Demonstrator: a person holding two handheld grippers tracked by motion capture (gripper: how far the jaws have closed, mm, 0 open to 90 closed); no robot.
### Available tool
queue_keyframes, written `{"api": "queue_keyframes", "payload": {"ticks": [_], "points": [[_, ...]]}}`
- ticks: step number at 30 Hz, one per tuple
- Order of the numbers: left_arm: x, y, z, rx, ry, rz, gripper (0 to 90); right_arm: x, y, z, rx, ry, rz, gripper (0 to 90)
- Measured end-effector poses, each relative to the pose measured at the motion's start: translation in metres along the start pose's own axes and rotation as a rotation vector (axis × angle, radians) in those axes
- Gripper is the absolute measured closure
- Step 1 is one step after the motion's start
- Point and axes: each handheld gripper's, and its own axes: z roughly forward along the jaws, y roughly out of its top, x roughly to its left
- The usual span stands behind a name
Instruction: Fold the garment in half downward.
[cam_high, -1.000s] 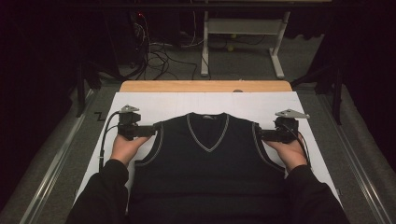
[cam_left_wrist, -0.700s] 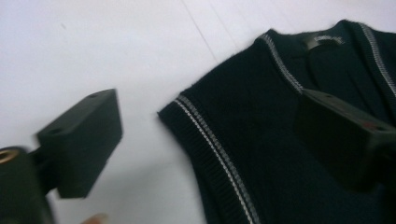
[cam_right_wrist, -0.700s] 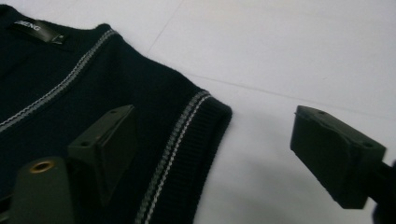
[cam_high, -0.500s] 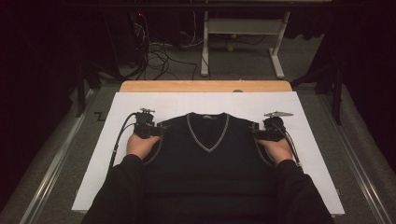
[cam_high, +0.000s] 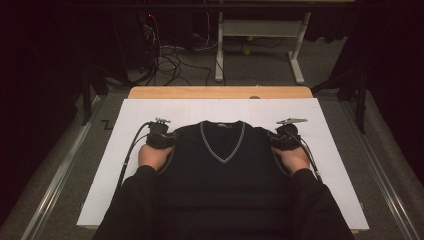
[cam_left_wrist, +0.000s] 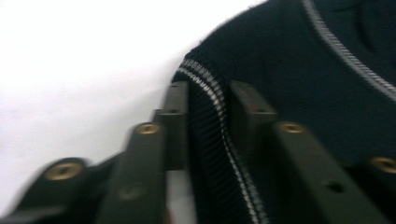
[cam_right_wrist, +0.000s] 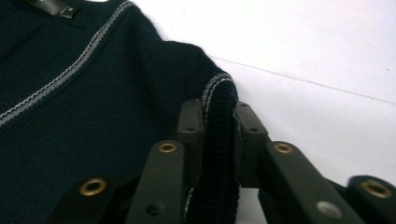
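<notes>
Dark V-neck vest (cam_high: 222, 172); grey-striped trim; lying flat

Operator: both forearms in black long sleeves (cam_high: 135, 205), cuffs ending at the wrist; hands bare.

Left gripper (cam_left_wrist: 208, 100): matte black hand-held unit with two flat black jaws built of linked bars, round brass-coloured rivets at the pivots, small dark screw holes along the bars. A black cable (cam_high: 131, 150) loops off its body.

Right gripper (cam_right_wrist: 219, 114): same black linked-bar jaws, brass-coloured rivets, one silvery screw head on the outer bar. Grey three-cornered plate (cam_high: 291, 121) mounted on top; a black cable (cam_high: 307, 155) trails from it.
</notes>
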Motion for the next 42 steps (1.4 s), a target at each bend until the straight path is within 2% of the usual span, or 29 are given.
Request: {"api": "queue_keyframes", "payload": {"ticks": [1,3,4,6,7,10,12,13,16,17,19,20,23,24,25,26,29,32,34,38,40,42], "points": [[0.0,0.0,0.0,0.0,0.0,0.0,71.5,0.0,0.0,0.0,0.0,0.0,0.0,78.4],[0.002,0.002,-0.003,-0.005,-0.028,-0.016,72.1,0.001,0.0,-0.001,-0.007,0.007,0.01,79.5],[0.004,0.004,-0.011,-0.052,-0.025,-0.006,72.4,-0.003,0.002,-0.005,-0.043,0.017,0.036,79.8],[0.006,0.008,-0.02,-0.109,-0.024,-0.01,72.5,-0.005,0.005,-0.011,-0.08,0.01,0.031,79.8],[0.006,0.008,-0.02,-0.109,-0.024,-0.01,72.5,-0.006,0.008,-0.015,-0.103,0.009,0.027,79.8],[0.004,0.017,-0.033,-0.184,-0.015,0.01,72.5,-0.007,0.013,-0.022,-0.138,-0.002,0.021,79.9],[0.002,0.024,-0.039,-0.204,-0.009,0.027,72.3,-0.005,0.024,-0.033,-0.193,-0.03,0.011,80.0],[0.002,0.028,-0.042,-0.216,-0.007,0.03,72.3,-0.005,0.024,-0.033,-0.193,-0.03,0.011,80.0],[0.002,0.037,-0.056,-0.28,0.001,0.023,72.3,-0.002,0.038,-0.051,-0.263,-0.055,-0.021,80.1],[0.002,0.04,-0.06,-0.299,0.008,0.021,72.3,-0.002,0.038,-0.051,-0.263,-0.055,-0.021,80.1],[0.001,0.047,-0.07,-0.344,0.016,0.017,72.3,-0.001,0.045,-0.06,-0.298,-0.064,-0.027,80.0],[0.001,0.05,-0.075,-0.362,0.019,0.019,72.4,-0.001,0.052,-0.068,-0.336,-0.071,-0.037,80.0],[-0.002,0.059,-0.089,-0.408,0.037,0.04,72.4,-0.001,0.058,-0.075,-0.359,-0.066,-0.036,80.0],[-0.006,0.065,-0.097,-0.438,0.034,0.058,72.4,-0.001,0.064,-0.082,-0.379,-0.071,-0.038,80.0],[-0.006,0.065,-0.097,-0.438,0.034,0.058,72.4,0.0,0.066,-0.085,-0.393,-0.076,-0.038,80.0],[-0.009,0.068,-0.102,-0.46,0.035,0.067,72.4,0.0,0.068,-0.088,-0.409,-0.077,-0.036,80.0],[-0.011,0.068,-0.105,-0.463,0.023,0.073,72.3,-0.001,0.07,-0.093,-0.421,-0.081,-0.036,80.0],[-0.012,0.065,-0.105,-0.459,0.023,0.085,72.3,-0.001,0.067,-0.092,-0.402,-0.069,-0.037,80.0],[-0.014,0.062,-0.106,-0.461,0.009,0.097,72.3,-0.001,0.065,-0.092,-0.399,-0.065,-0.043,80.0],[-0.018,0.05,-0.109,-0.448,-0.028,0.111,72.3,0.002,0.05,-0.094,-0.382,-0.059,-0.051,80.0],[-0.019,0.043,-0.112,-0.431,-0.063,0.102,72.3,0.003,0.046,-0.094,-0.377,-0.059,-0.055,79.9],[-0.021,0.034,-0.116,-0.42,-0.071,0.121,72.2,0.005,0.035,-0.099,-0.38,-0.04,-0.058,79.9]]}}
